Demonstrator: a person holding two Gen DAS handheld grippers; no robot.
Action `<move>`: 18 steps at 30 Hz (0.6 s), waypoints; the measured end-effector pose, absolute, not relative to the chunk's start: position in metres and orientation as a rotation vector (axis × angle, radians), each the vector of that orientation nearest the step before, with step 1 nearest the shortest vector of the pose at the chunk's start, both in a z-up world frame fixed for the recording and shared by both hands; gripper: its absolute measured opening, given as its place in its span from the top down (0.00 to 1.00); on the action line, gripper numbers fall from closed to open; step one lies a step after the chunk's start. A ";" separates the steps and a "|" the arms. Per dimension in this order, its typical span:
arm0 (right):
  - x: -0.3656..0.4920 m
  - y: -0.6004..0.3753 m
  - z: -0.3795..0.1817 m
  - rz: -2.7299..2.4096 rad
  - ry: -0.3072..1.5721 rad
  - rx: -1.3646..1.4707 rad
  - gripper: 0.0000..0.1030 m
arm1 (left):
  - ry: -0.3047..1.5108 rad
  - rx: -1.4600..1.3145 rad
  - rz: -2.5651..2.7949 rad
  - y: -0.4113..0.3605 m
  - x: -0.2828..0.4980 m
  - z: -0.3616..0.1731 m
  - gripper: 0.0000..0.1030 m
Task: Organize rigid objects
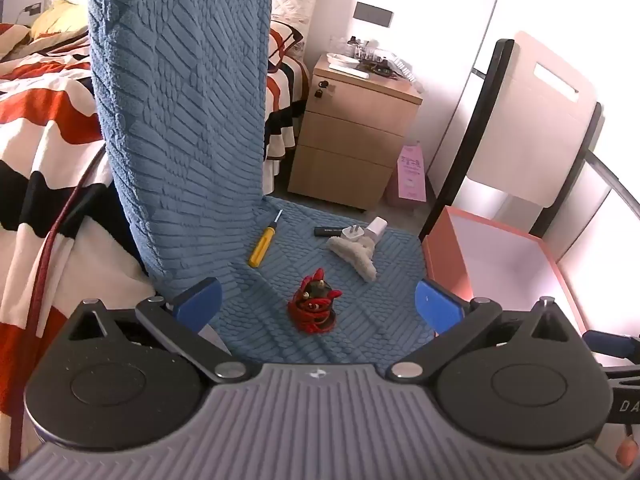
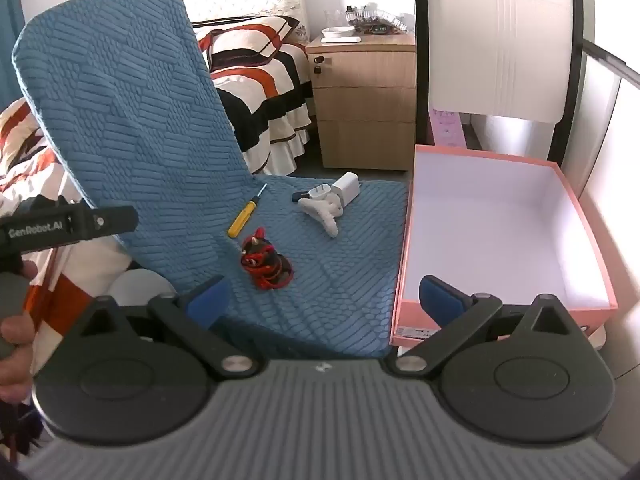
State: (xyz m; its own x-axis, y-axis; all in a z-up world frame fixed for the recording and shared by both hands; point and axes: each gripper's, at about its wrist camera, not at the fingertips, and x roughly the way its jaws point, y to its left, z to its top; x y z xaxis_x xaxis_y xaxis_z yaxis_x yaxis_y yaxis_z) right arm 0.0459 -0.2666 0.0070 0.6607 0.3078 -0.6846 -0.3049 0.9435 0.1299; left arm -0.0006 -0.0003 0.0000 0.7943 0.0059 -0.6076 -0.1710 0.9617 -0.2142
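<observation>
Both my left tongs (image 1: pixel 318 306) and right tongs (image 2: pixel 324 298) gape wide and empty above the blue seat (image 2: pixel 340 248), where figurine (image 2: pixel 265 260), screwdriver (image 2: pixel 244 218), charger (image 2: pixel 347 189) and brush (image 2: pixel 322 212) wait beside the bare box (image 2: pixel 404 264), nothing sorted yet.

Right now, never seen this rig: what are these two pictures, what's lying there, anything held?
A person holds one handheld tool in each hand, and each carries a fisheye camera looking along its blue tongs. The left tongs and right tongs are both open and hold nothing. On the blue chair seat lie a yellow screwdriver, a red figurine, a white charger, a white fuzzy piece and a small dark stick. Beside it stands a pink box, empty.
</observation>
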 end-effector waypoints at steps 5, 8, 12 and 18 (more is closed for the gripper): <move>0.041 -0.272 0.005 0.356 0.751 0.017 0.00 | 0.656 -0.259 0.091 0.003 -0.007 0.000 0.00; 0.040 -0.272 0.007 0.346 0.774 -0.006 0.00 | 0.653 -0.252 0.079 0.004 -0.014 0.002 0.00; 0.033 -0.274 0.003 0.332 0.770 -0.019 0.00 | 0.670 -0.248 0.097 0.001 -0.010 -0.002 0.00; 0.031 -0.281 0.003 0.334 0.775 -0.015 0.00 | 0.676 -0.258 0.102 -0.006 -0.009 -0.003 0.00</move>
